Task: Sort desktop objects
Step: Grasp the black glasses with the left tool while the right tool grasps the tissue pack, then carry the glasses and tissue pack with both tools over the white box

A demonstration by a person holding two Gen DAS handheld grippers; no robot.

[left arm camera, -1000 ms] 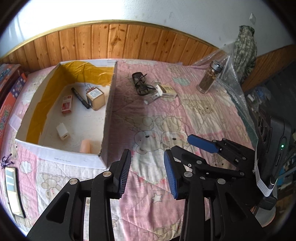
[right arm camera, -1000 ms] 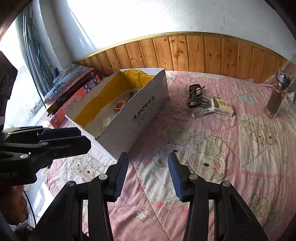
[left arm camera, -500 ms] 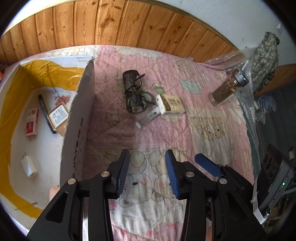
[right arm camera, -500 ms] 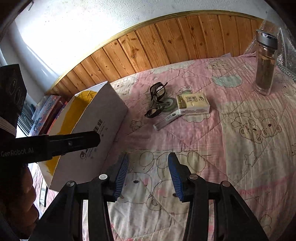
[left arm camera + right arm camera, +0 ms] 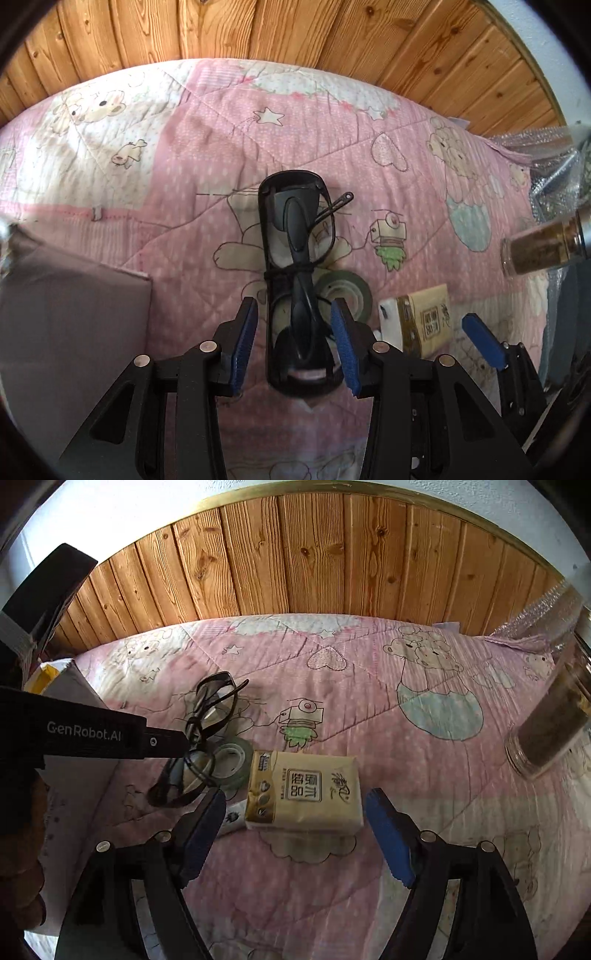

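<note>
Folded black glasses (image 5: 297, 280) lie on the pink quilt, also seen in the right wrist view (image 5: 201, 738). My left gripper (image 5: 295, 343) is open, its blue pads on either side of the glasses' near lens without touching. A yellow tissue pack (image 5: 304, 792) lies beside a roll of tape (image 5: 231, 762) and a white tube (image 5: 232, 818). My right gripper (image 5: 295, 830) is wide open, its pads flanking the near end of the tissue pack (image 5: 424, 321). The tape roll (image 5: 345, 295) sits partly under the glasses.
The white cardboard box's corner (image 5: 74, 314) stands at the left, close to the glasses (image 5: 70, 686). A glass bottle with a dark filling (image 5: 554, 734) stands at the right (image 5: 543, 251). Bubble wrap (image 5: 535, 620) lies at the far right against the wooden wall panel (image 5: 314, 554).
Both grippers have moved forward and down to the objects. The left now straddles the glasses; the right has opened wider and straddles the tissue pack.
</note>
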